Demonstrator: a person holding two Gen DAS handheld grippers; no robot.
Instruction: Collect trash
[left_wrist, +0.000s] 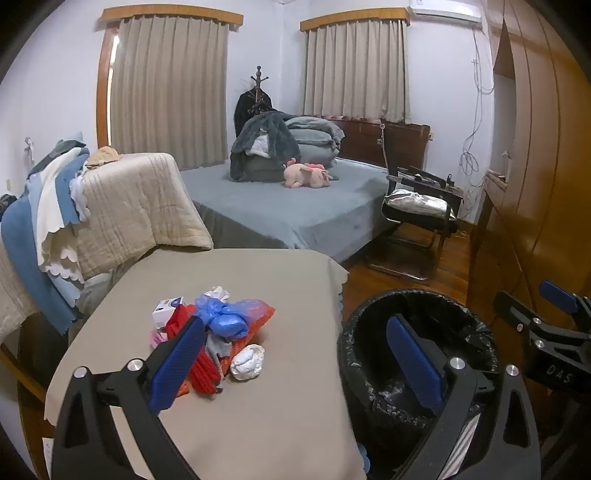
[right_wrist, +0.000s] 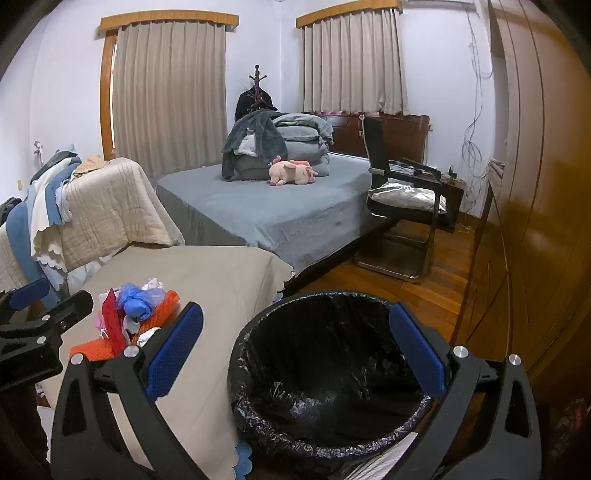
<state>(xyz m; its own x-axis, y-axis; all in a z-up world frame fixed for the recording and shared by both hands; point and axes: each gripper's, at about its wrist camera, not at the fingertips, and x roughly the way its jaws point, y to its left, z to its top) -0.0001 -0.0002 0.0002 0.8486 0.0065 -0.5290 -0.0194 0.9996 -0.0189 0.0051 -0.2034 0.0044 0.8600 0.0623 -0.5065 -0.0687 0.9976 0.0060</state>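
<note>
Both tools, left (left_wrist: 291, 363) and right (right_wrist: 295, 350), gaped empty; the crumpled tissue (left_wrist: 248, 362), nearest the table's bin-side edge, seemed the easiest first pick.

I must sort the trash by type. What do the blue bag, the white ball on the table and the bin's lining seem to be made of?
Blue bag: thin plastic film, translucent and crumpled.
White ball: probably tissue or paper, matte with soft creases.
Bin lining: black plastic film, with shiny wrinkles folded over the rim.
</note>
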